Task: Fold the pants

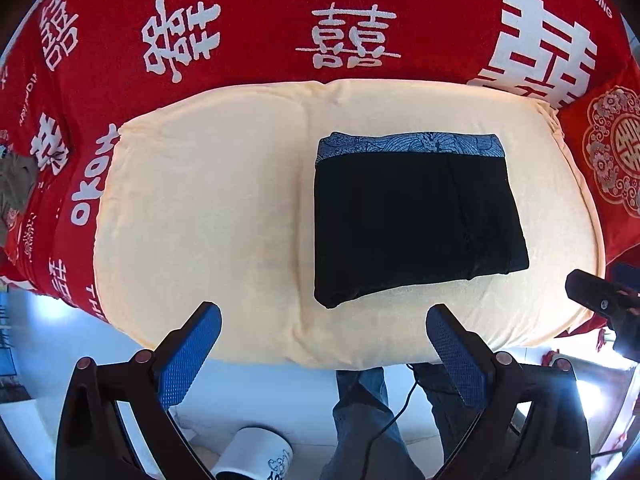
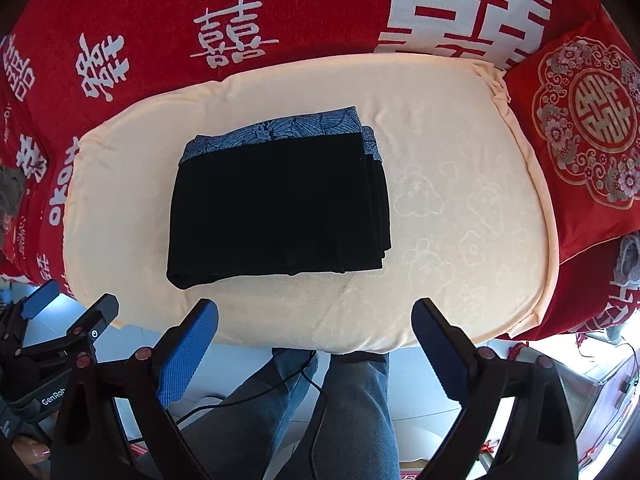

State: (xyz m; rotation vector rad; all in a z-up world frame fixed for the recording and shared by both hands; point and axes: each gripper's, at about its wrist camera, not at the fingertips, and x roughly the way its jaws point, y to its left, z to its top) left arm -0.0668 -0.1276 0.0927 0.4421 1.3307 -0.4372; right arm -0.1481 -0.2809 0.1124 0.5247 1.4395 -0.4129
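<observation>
From the left wrist view I saw the pants (image 1: 416,216) folded into a thick black block with a blue patterned waistband along its 12 o'clock edge, lying on the cream cushion (image 1: 208,208) over the red blanket (image 1: 248,20). My left tool (image 1: 323,326) hung above the cushion's 6 o'clock edge, pads spread wide and empty. My right tool (image 2: 315,322) was likewise wide apart with nothing between, the pants at its 11 o'clock.

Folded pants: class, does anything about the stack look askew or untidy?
Slightly. The black pants lie folded on the cream cushion, but the layers at their right edge are stepped rather than flush. Nothing else stands out.
</observation>
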